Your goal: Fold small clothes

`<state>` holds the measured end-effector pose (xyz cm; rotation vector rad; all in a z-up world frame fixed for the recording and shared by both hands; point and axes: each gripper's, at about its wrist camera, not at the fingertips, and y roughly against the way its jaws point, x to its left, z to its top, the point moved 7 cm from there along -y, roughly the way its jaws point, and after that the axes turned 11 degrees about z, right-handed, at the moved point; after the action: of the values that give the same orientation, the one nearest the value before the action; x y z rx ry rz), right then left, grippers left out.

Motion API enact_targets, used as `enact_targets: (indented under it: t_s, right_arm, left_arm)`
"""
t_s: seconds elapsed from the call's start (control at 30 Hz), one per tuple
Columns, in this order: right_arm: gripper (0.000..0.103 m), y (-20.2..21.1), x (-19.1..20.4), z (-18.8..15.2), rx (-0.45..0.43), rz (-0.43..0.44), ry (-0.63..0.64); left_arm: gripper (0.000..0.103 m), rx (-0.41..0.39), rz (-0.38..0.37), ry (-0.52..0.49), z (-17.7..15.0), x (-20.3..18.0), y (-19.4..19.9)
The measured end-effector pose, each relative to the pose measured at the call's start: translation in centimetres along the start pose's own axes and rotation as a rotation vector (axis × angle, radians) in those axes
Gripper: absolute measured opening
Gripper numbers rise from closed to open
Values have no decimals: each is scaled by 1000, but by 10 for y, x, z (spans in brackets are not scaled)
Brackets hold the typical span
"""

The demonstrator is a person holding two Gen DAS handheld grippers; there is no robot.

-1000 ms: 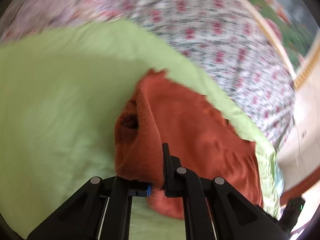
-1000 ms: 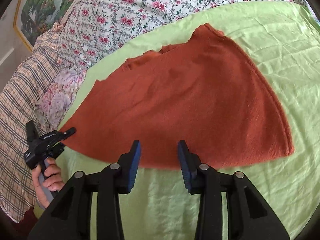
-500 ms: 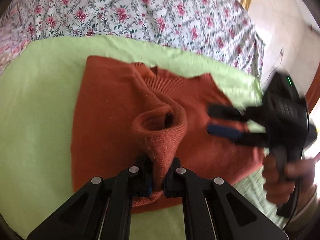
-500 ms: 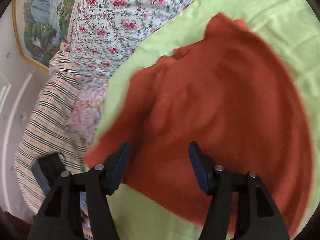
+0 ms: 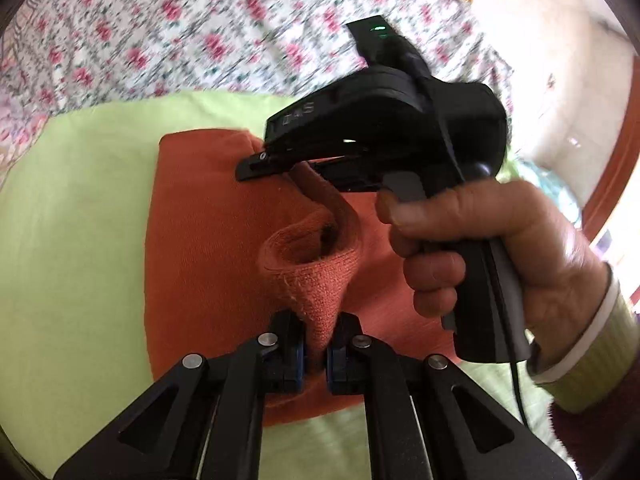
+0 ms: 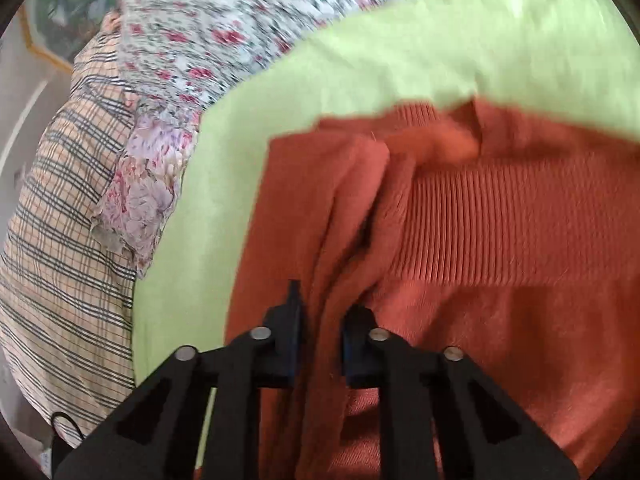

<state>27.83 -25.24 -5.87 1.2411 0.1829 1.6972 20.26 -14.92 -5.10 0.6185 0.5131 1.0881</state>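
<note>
An orange knit sweater point(image 5: 200, 240) lies on a light green sheet point(image 5: 72, 220). My left gripper point(image 5: 316, 354) is shut on the sweater's sleeve cuff point(image 5: 316, 276) and holds it above the body of the garment. My right gripper point(image 6: 320, 340) is shut on a bunched fold of the sweater point(image 6: 340, 240) beside its ribbed band point(image 6: 480, 232). In the left wrist view the right gripper point(image 5: 280, 156) sits over the sweater's far edge, held by a hand point(image 5: 500, 248), with the sleeve running from its fingers to my left one.
A floral bedspread point(image 5: 180, 32) lies beyond the green sheet point(image 6: 360, 72). A plaid cloth point(image 6: 68, 240) and a pale flowered cloth point(image 6: 140, 200) lie at the left in the right wrist view. A framed picture point(image 6: 52, 12) stands behind.
The left gripper carried the sleeve in over the sweater's body. The right gripper, open earlier, moved in over the sweater and closed on a fold of it.
</note>
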Motion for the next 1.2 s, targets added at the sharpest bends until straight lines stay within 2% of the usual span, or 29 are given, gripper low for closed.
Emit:
enact_targets:
  t_s: [0.07,0.17,0.23,0.3,0.37,0.53,0.7,0.8,0.87,0.93,0.97,1.07,1.2]
  right_arm:
    - [15,28,11,4,-46,2,65]
    - [15,78,9,7,-101,-28,105]
    - [15,112,-4,5,-128,-64,115]
    - [15,129,-19,6,-135,-101,113]
    - [15,147,-41,-1,-131,-145,100]
    - [15,162,-84,-19,-106,-214,68]
    - [15,176,-94,-20,-157,-203,73]
    - [14,168,-109,-27,-121,-281,71]
    - [14,164,-113,-33,-113,-305,71]
    - [16,168,-112,-36,-129,-308,62]
    - [17,171,-112,-37,-138,-317,57]
    - [27,181,-108,-42,-164,-335,47]
    - [55,190,-102,-52,-183,-323,24]
  left_arm:
    - [5,-5,-70,-6,8,-21,4]
    - [5,-16,-121,-55,12,-59,2]
    - [5,-18,-151,-88,12,-86,-2]
    - [5,10,-194,-107,7,-115,-10]
    - [5,39,-207,-115,1,-132,-21]
    - [5,104,-230,-108,-15,-149,-39]
    - [9,132,-227,-131,-24,-158,-51]
    - [13,169,-259,-124,-31,-155,-51]
    - [20,185,-280,-124,-35,-150,-43]
    - [37,196,-295,-119,-39,-140,-33]
    - [41,197,-302,-106,-41,-130,-25]
    - [56,183,-276,-66,-41,-105,-6]
    - [70,159,-212,2,-34,-57,6]
